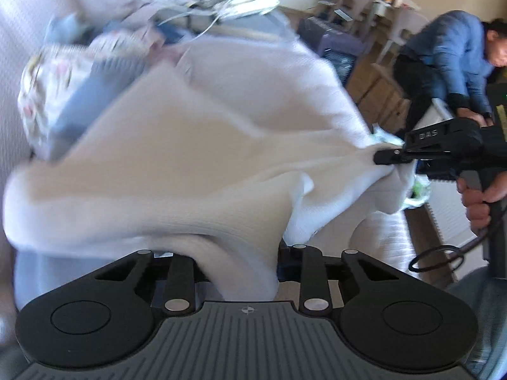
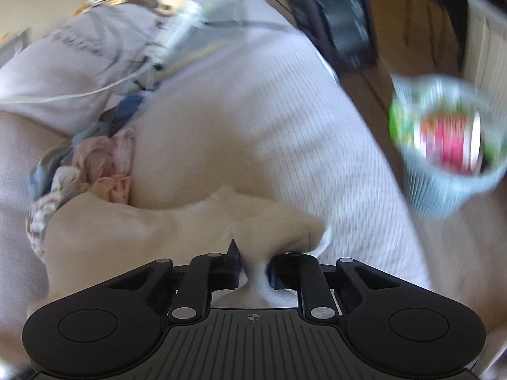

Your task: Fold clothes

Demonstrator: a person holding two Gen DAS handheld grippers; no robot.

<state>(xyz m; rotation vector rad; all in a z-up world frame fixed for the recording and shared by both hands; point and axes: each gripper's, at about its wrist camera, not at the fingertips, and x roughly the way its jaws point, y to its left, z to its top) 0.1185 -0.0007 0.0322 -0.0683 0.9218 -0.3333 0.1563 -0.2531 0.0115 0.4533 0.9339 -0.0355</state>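
We hold a cream sweater (image 1: 190, 145) up over the bed (image 2: 317, 101); our left gripper (image 1: 240, 272) is nearly closed and pinches a thick fold of it at the near edge; our right gripper (image 2: 253, 269) is squeezed tight on another bunch, off to the right; a pile of clothes (image 1: 63, 88) lies far left; a small basket (image 2: 443, 145) sits to the right.

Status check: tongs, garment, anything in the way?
Left tongs shut on cream garment. Right tongs shut on it too. Garment lifted, stretched between. Clothes pile behind it.
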